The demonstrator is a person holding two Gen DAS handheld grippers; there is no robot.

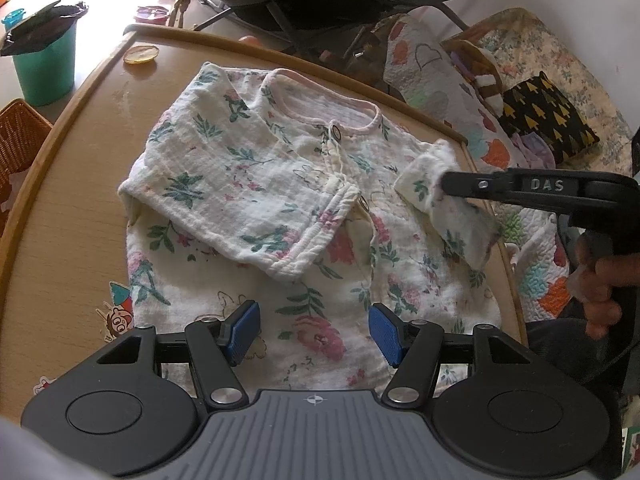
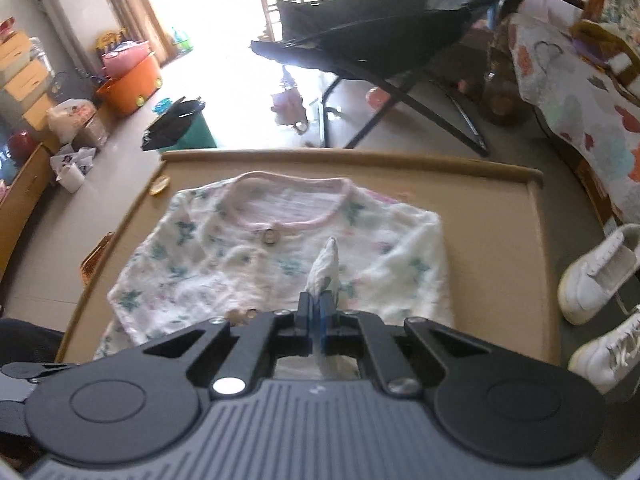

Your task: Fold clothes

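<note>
"DAS" is lettered on the right gripper [image 1: 442, 184], which is clamped on the sleeve [image 1: 444, 212] of the floral top [image 1: 280, 184]. The left gripper [image 1: 314, 330] is held open above the hem, nothing between its blue pads [image 1: 244, 330].

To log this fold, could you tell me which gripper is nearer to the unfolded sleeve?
Right. The right gripper is shut on the unfolded sleeve, lifting its cuff. The left gripper hangs open over the garment's lower hem, apart from that sleeve.

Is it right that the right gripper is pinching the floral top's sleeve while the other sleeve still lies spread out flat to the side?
Not quite. The right gripper does pinch one sleeve of the floral top, but the other sleeve is already folded across the chest, as the left wrist view shows.
</note>
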